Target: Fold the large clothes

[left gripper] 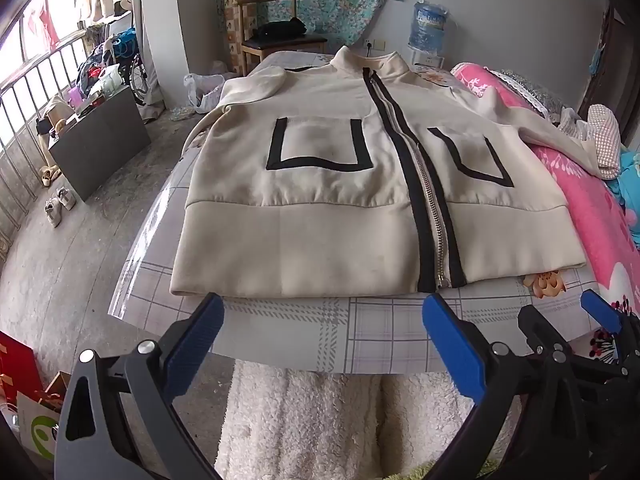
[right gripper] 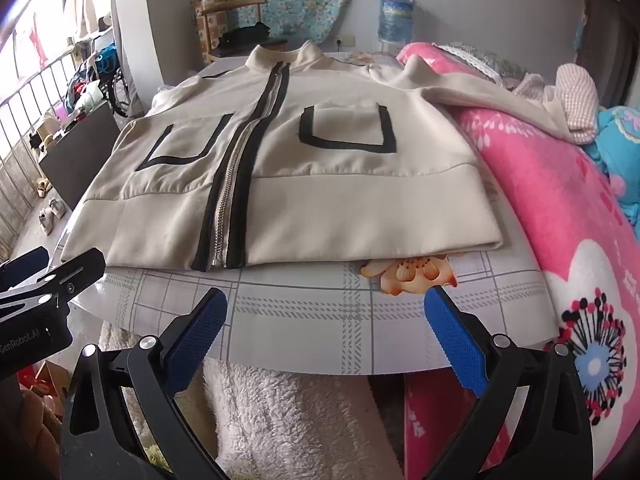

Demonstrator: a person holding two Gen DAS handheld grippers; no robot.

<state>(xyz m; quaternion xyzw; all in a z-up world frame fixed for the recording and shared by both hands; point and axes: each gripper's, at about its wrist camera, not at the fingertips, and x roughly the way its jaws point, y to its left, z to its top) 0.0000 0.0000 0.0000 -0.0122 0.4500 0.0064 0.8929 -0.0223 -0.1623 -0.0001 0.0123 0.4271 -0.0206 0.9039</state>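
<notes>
On the plaid-covered table [left gripper: 280, 332] beside a pink blanket [right gripper: 560, 208], we hold left gripper [left gripper: 322, 326] and right gripper [right gripper: 326, 320] wide apart, empty, just short of the zipped cream jacket [left gripper: 320, 216], which lies flat and unfolded; next we judge the sleeves need folding inward.

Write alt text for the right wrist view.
A cream zip-up jacket with black trim lies flat and zipped on a plaid-covered table, one sleeve draped over a pink blanket. The open right gripper hovers near the hem, with the left gripper at the left edge.
</notes>
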